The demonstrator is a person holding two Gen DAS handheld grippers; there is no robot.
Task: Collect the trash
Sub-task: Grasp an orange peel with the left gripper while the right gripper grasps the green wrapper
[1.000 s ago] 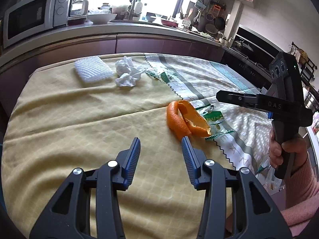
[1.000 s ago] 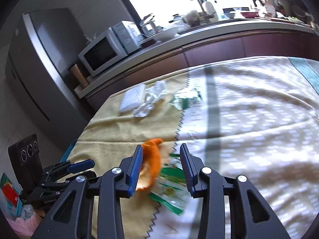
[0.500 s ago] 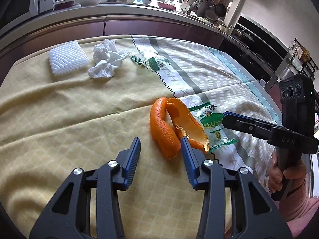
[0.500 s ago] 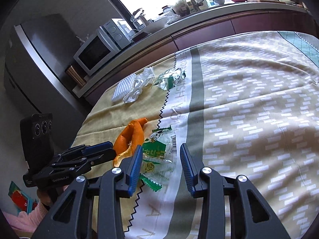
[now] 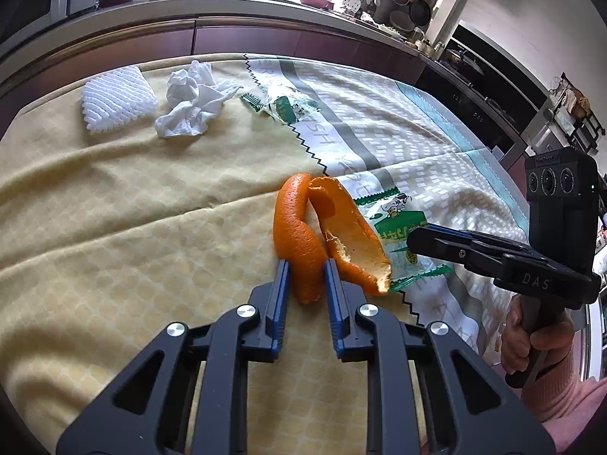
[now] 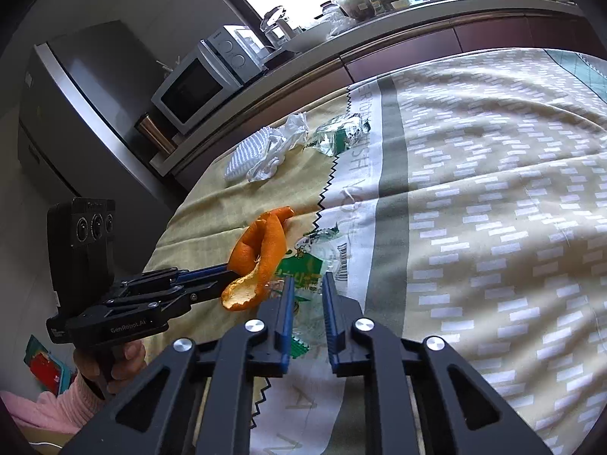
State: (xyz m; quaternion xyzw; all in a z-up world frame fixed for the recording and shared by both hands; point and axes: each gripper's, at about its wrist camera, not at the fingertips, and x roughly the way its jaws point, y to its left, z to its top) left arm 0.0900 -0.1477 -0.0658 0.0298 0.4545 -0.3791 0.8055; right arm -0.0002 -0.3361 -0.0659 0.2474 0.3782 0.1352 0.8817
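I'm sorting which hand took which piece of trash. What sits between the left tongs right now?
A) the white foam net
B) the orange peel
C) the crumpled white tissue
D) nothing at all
B: in the left wrist view the left tongs have just been closing and their blue pads sit on either side of the near strip of the orange peel.

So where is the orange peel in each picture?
Left wrist view: the orange peel is in the middle, its near end between the left tool's fingers.
Right wrist view: the orange peel is left of centre, just above and left of the right tool.
Shared landmark: the green snack wrapper lying right beside the peel.
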